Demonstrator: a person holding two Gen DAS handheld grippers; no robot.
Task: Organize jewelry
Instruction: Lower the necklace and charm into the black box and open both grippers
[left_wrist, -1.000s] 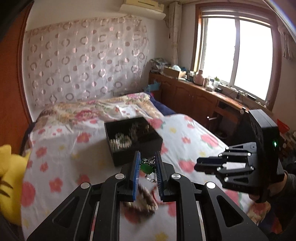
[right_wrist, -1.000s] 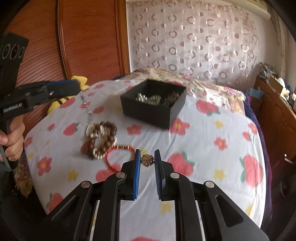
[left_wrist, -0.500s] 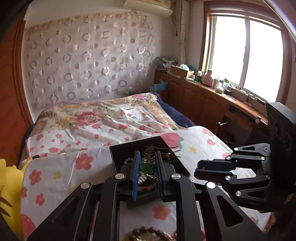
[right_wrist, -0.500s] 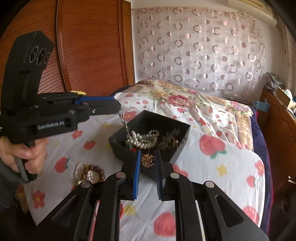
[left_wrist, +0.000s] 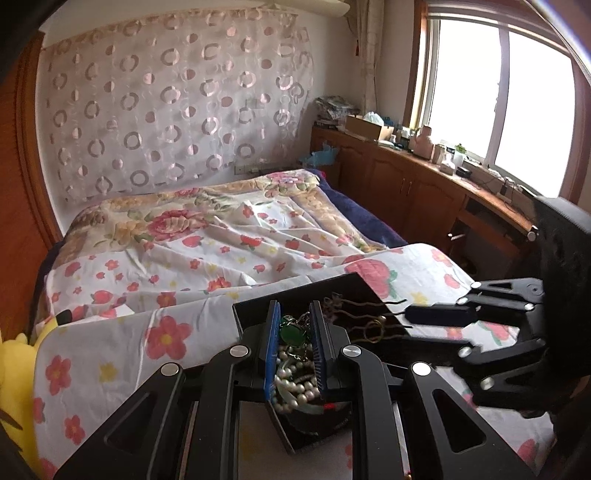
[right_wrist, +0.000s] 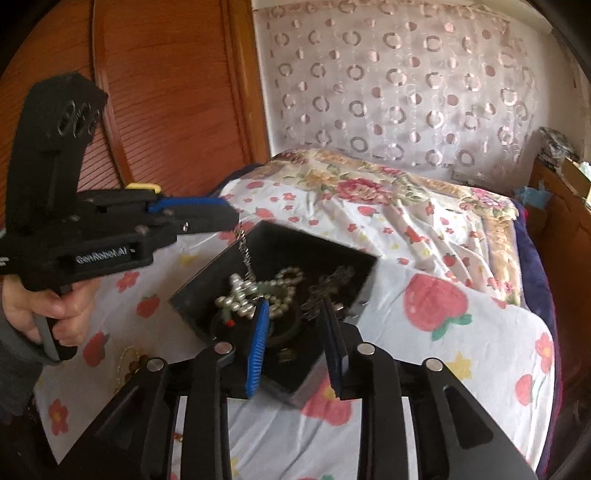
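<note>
Black box (right_wrist: 332, 254) sits on the flowered sheet (right_wrist: 461, 354), holding pearls (right_wrist: 243, 299) and other jewelry. Both grippers hang over it. Left gripper (left_wrist: 293, 332) pinches a green pendant (left_wrist: 291, 333), its chain (right_wrist: 245, 254) dangling into the box. Right gripper (right_wrist: 295, 332) has its jaws opening, with nothing between them.

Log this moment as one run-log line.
left gripper: shut on green pendant, over black box | right gripper: opening over box, nothing between fingers | bed
</note>
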